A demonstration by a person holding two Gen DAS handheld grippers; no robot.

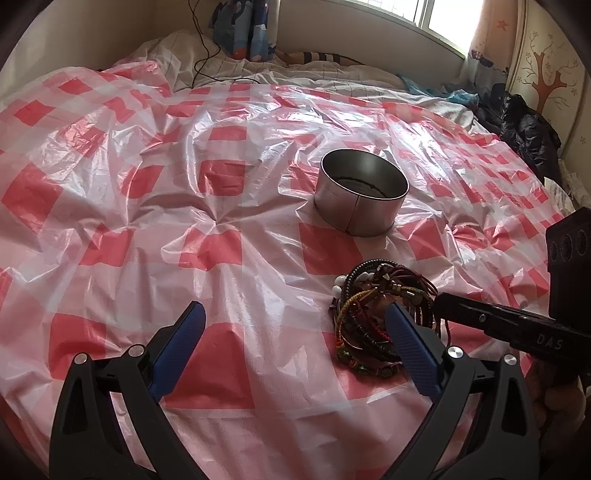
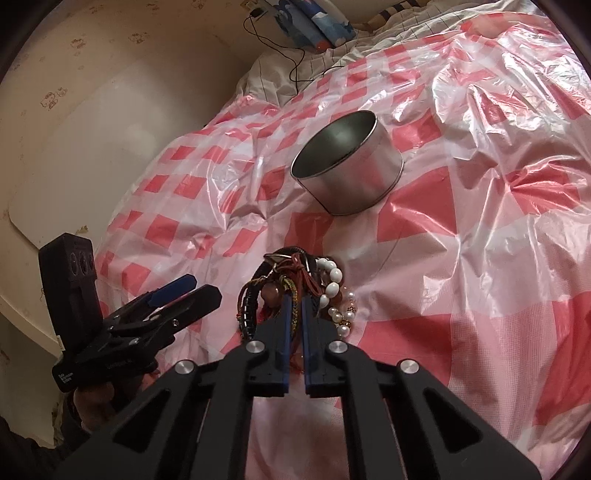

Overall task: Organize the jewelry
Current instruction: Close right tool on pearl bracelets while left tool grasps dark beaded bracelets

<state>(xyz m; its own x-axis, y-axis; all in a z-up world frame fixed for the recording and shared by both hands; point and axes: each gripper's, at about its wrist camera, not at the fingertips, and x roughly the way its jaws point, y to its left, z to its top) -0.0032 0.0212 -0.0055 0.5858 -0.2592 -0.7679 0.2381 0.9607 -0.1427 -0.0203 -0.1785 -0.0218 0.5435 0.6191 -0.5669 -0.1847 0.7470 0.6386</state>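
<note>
A: Bracelets (image 2: 295, 291) in a tangled heap are what your right gripper (image 2: 295, 306) has hold of. Its two blue-lined fingers (image 2: 283, 332) are pressed together with only a thin slit between them, and a braided yellow-and-green cord from the heap runs into that slit.

B: And my left gripper (image 1: 295, 321)?

A: Its fingers are spread wide and hold nothing. The right-hand blue pad (image 1: 410, 347) lies against the near side of the heap; the left-hand pad (image 1: 181, 343) hangs over bare sheet.

B: What is in the heap?

A: Dark leather bands, red and brown cords, a string of white oval beads (image 2: 330, 278) and some small pearls (image 2: 343, 314). It lies on the sheet, just past your right fingertips.

B: What is beyond it?

A: A round metal tin (image 1: 360, 195), open at the top, stands farther away, apart from the heap. I cannot tell what, if anything, lies in its dark bottom.

B: What are they lying on?

A: A crinkled clear plastic sheet with red and white checks (image 1: 221, 206), spread over a bed. At the far edge, white bedding (image 1: 221, 62), a black cable (image 1: 207, 55) and a blue printed cushion (image 1: 243, 29) lie under a window (image 1: 424, 14). On the far right a dark garment (image 1: 524, 125) is bunched by a cupboard painted with a tree (image 1: 550, 74).
</note>
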